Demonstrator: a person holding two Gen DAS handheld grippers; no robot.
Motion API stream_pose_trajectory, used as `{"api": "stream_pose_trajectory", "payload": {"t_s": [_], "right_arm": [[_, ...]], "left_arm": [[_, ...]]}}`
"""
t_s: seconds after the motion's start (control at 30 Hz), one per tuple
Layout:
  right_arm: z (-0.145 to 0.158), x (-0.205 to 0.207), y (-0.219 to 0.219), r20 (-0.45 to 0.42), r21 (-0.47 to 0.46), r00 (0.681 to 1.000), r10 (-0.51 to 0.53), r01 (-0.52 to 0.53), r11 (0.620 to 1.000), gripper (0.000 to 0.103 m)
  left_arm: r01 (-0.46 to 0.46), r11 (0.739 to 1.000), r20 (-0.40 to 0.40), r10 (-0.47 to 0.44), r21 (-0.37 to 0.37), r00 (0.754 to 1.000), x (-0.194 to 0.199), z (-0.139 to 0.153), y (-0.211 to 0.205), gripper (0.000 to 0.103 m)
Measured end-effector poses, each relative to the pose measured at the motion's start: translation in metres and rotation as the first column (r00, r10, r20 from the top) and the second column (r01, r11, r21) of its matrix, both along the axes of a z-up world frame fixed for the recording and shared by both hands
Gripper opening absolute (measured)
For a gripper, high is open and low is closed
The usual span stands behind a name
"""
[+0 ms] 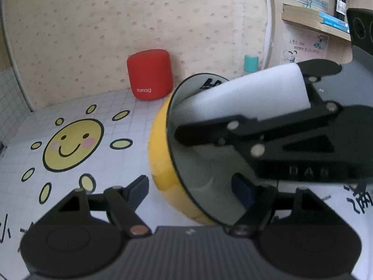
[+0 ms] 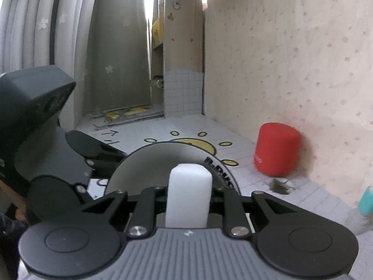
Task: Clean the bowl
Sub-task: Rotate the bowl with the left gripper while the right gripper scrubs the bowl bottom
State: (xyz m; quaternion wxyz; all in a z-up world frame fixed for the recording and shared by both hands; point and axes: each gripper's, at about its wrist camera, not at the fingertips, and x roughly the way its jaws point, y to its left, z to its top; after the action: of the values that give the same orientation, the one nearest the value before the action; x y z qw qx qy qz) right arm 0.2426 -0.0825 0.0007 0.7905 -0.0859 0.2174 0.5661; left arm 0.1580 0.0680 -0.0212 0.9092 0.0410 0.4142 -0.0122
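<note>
A yellow bowl (image 1: 160, 154) with a white inside and black lettering is tipped on its side, its mouth facing right. My left gripper (image 1: 191, 190) is shut on its lower wall, with one finger (image 1: 137, 191) on the yellow outside and the other finger (image 1: 242, 193) inside. My right gripper (image 1: 233, 109) comes in from the right, shut on a white sponge block (image 1: 244, 93) whose far end reaches into the bowl. In the right wrist view the sponge (image 2: 188, 186) stands between the right gripper's (image 2: 188, 194) jaws, against the bowl's inside (image 2: 144, 165).
A red speaker (image 1: 149, 74) (image 2: 277, 149) stands against the wall behind the bowl. A teal-capped bottle (image 1: 251, 63) (image 2: 367, 200) is to its right. The table cover (image 1: 72, 144) shows a smiling sun. A shelf with books (image 1: 314, 16) hangs at the upper right.
</note>
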Motion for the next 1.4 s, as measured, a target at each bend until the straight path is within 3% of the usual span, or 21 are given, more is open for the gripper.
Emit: {"api": "stream_pose_trajectory", "payload": {"t_s": [0.07, 0.2, 0.33, 0.57, 0.67, 0.83, 1.4], "right_arm": [[0.001, -0.001, -0.002, 0.022, -0.012, 1.0, -0.004, 0.004, 1.0, 0.018], [0.002, -0.003, -0.005, 0.028, -0.019, 1.0, 0.014, -0.013, 1.0, 0.018], [0.001, -0.006, -0.004, 0.017, -0.037, 0.999, 0.036, -0.035, 0.999, 0.018], [-0.002, -0.01, 0.003, 0.007, -0.039, 0.998, 0.061, -0.061, 0.997, 0.018], [0.003, -0.01, 0.001, 0.029, 0.015, 0.999, 0.036, -0.037, 0.999, 0.018], [0.0, -0.005, -0.003, 0.035, -0.014, 0.999, 0.017, -0.016, 1.0, 0.017], [-0.007, -0.002, -0.001, -0.028, -0.024, 0.999, 0.032, -0.033, 0.999, 0.018]], "left_arm": [[-0.058, 0.998, -0.002, 0.058, -0.004, 0.998, 0.009, 0.0, -0.019, 0.077], [-0.066, 0.998, -0.001, 0.066, -0.016, 0.998, 0.003, 0.0, -0.014, 0.074], [-0.067, 0.997, -0.007, 0.067, -0.029, 0.998, 0.001, 0.001, -0.01, 0.07], [-0.045, 0.999, -0.001, 0.045, 0.012, 0.999, -0.001, 0.001, -0.013, 0.07], [-0.036, 0.999, 0.0, 0.036, 0.019, 0.999, -0.002, 0.002, -0.014, 0.068], [-0.036, 0.999, -0.01, 0.036, 0.003, 0.999, -0.005, 0.004, -0.011, 0.067], [-0.048, 0.998, 0.005, 0.048, 0.035, 0.999, 0.001, 0.002, -0.021, 0.067]]}}
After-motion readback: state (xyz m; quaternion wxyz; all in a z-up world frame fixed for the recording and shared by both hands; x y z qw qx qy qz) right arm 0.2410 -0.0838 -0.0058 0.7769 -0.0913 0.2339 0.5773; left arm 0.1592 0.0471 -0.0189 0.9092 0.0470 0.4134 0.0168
